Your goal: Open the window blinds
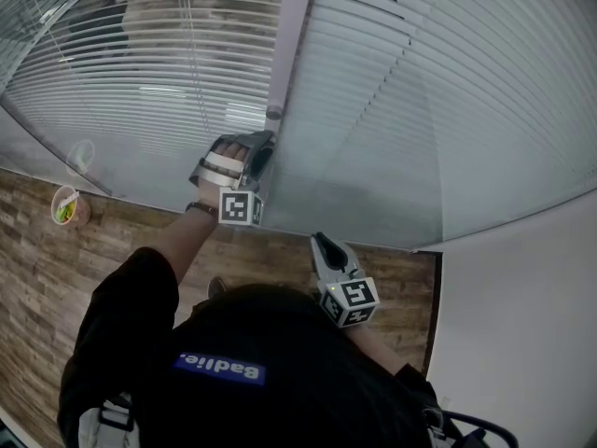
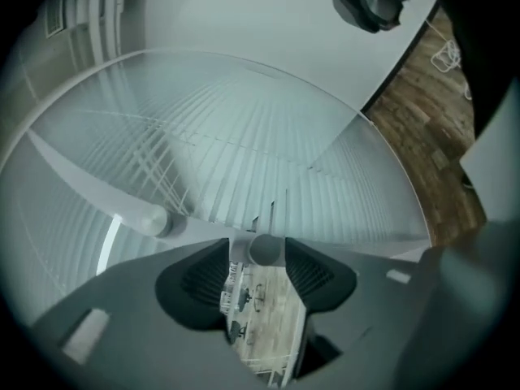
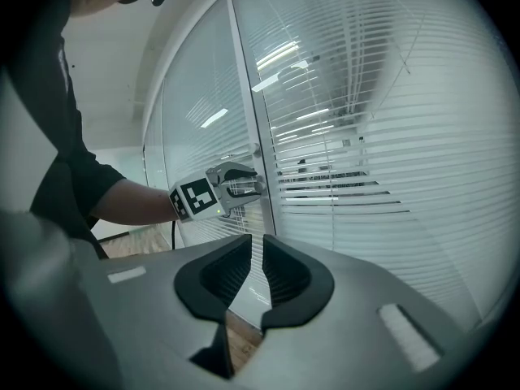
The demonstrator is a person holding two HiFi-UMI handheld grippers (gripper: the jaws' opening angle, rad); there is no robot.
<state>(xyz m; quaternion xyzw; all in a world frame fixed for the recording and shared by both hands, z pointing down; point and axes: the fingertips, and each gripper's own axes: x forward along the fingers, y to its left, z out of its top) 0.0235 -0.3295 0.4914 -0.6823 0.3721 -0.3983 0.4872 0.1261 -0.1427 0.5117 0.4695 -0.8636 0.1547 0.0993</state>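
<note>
On the wood-plank floor (image 1: 37, 269) at far left stands a small round cup (image 1: 67, 206). Above it the blinds (image 1: 140, 73) run as thin, pale horizontal slats behind smooth glass, and I can see a room dimly between them. My left gripper (image 2: 257, 246) is up against the flat grey post (image 1: 291, 45) that divides the panes. Its ribbed black jaws are spread wide around the short round knob (image 2: 266, 250). The knob sits between the tips, released rather than pinched. Further right and lower, my right gripper (image 3: 257, 240) hangs in front of the glass, clenched to a thin slit with nothing in it. A plain white wall (image 1: 522, 325) fills the far right.
</note>
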